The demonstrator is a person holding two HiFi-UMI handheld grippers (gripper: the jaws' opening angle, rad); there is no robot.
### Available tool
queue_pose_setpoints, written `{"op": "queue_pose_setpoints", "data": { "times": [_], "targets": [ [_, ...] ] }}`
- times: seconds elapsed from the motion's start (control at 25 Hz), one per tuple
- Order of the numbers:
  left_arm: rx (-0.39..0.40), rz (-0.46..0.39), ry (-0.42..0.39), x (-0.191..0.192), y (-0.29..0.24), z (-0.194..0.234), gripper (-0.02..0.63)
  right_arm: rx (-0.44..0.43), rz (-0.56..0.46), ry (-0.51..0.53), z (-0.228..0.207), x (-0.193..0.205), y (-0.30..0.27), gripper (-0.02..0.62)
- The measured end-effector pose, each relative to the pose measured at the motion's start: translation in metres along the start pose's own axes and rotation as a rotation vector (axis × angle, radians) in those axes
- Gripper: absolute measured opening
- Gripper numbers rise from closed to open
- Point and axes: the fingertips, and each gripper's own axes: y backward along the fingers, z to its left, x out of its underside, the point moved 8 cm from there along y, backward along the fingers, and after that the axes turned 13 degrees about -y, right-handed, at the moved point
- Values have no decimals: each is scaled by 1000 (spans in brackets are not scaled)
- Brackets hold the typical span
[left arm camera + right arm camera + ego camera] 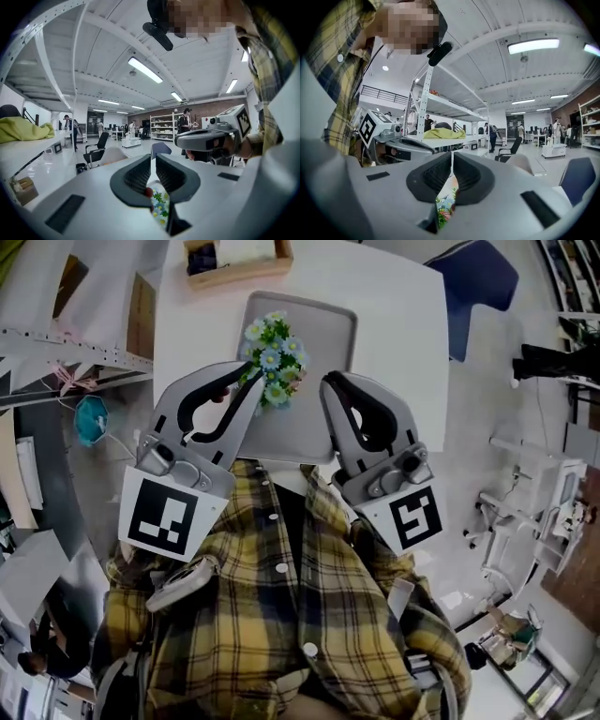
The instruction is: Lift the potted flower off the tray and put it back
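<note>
Nearest: the wearer's plaid shirt point(281, 615) filled the lower head view. Both tools were held close to the chest, pointing level, marker cubes toward the body.

Left gripper point(249, 373): clenched, only a hairline slit btwn the pads, nothing in it. Right gripper point(328, 381): likewise closed tight, empty. In both gripper views the blooms showed only through the gap under the jaws, i.e. below them, not gripped.

Potted flower point(274, 357) sat on the tray point(323, 320), toward its near-left part, blooms up. The pot itself was hidden under the blooms from above. Left jaw tips overlapped the blooms in the head view, but I judged them to be above the plant, not touching it.

My read: closed, empty tools either side of the plant = no grasp on. The lift was either not begun or already done; couldn't say which.

Around: tray lay on the white table point(403, 324). Wooden box point(239, 261) was just beyond the tray's far edge, apart from the plant. Blue chair point(478, 277) stood past the far-right corner, and a teal object point(91, 418) lay off the table's left side.

Obstruction: nothing btwn tools and pot except the spreading blooms, so a low approach from the sides would prob. be needed.

Bkgd: shelving, desks, people far off.
</note>
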Motion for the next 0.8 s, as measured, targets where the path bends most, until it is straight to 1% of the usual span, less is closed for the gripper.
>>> {"op": "queue_pose_setpoints", "data": {
  "times": [0.08, 0.12, 0.28, 0.48, 0.6, 0.8],
  "targets": [
    [-7, -19, 16, -3, 0, 1, 39, -9, -9, -23, 0, 0, 1, 8],
    [-8, -31, 29, -4, 0, 1, 19, -12, -12, -30, -1, 0, 1, 5],
    [-4, -63, 63, -8, 0, -1, 9, -15, -14, -16, -2, -4, 1, -2],
    [0, -90, 58, -16, -2, 0, 9, -15, -23, 9, -1, -11, -1, -2],
    [-1, -105, 34, -17, -5, 2, 9, -20, -18, 20, 0, -11, -4, -2],
    [6, -100, 21, -16, -8, 2, 8, -26, -5, 22, 0, -10, -6, -2]
  ]
}}
